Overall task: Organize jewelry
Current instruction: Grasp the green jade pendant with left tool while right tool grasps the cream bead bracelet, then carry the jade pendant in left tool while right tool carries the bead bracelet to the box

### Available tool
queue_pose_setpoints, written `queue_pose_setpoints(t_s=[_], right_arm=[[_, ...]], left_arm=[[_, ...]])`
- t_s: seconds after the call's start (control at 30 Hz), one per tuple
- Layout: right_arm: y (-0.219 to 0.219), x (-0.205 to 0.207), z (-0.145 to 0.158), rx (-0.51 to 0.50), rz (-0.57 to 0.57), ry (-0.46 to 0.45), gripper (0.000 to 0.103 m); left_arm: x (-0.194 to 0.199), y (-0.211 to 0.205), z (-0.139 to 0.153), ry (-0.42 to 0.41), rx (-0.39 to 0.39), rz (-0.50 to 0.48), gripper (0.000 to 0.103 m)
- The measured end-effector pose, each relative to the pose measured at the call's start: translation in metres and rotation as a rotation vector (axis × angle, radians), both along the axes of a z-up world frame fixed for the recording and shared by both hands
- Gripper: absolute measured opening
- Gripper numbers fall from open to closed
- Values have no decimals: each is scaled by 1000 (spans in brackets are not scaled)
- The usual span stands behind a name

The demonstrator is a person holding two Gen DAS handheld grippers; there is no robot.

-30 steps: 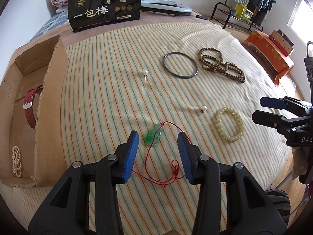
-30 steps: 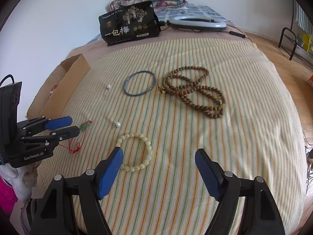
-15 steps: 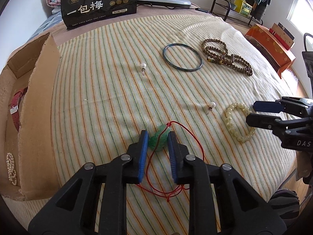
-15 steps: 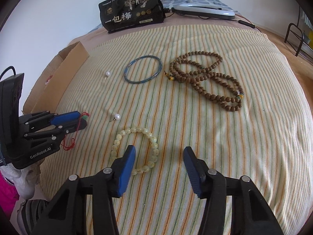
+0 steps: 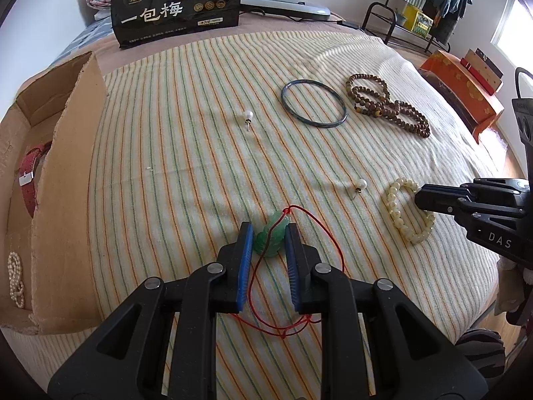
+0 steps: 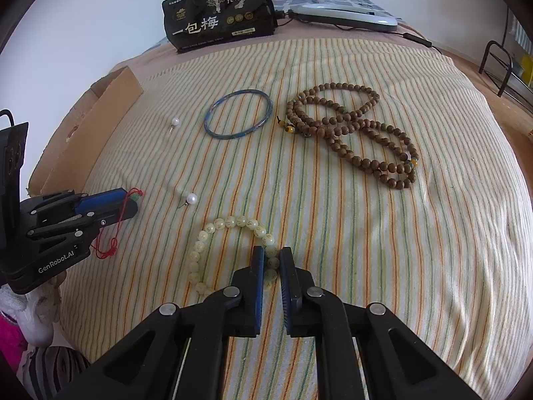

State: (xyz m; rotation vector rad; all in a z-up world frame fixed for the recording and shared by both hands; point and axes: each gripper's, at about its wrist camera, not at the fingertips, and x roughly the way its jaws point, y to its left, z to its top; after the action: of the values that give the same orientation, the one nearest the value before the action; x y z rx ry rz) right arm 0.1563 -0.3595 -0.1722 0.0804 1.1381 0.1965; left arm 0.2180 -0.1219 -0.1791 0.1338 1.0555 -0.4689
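- Green carved jade pendant (image 5: 271, 238) on its red cord (image 5: 319, 233) lies at the striped bed cover's (image 5: 200, 153) six o'clock edge, pinched by our left gripper (image 5: 268, 233); the trailing cord could snag
- Pale yellow bead bracelet (image 6: 233, 233), at four o'clock, sits clamped in our right gripper (image 6: 269, 260) on few beads; it may slip
- Cardboard box (image 5: 66, 166) waits at nine o'clock

Matt striped cloth bedspread (image 5: 200, 153), glossy green stone pendant (image 5: 271, 238), rough cardboard box (image 5: 66, 183)
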Motion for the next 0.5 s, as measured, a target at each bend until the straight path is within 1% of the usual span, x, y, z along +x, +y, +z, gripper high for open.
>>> queue_pose_setpoints(t_s=[0.3,0.5], right_arm=[[1,-9,21,8,-6,-53,5],[4,-17,39,-2,-6,-99,5]], left_arm=[[-8,9,19,-28,-27,17,18],[-19,16,40,-61,-53,24,18]])
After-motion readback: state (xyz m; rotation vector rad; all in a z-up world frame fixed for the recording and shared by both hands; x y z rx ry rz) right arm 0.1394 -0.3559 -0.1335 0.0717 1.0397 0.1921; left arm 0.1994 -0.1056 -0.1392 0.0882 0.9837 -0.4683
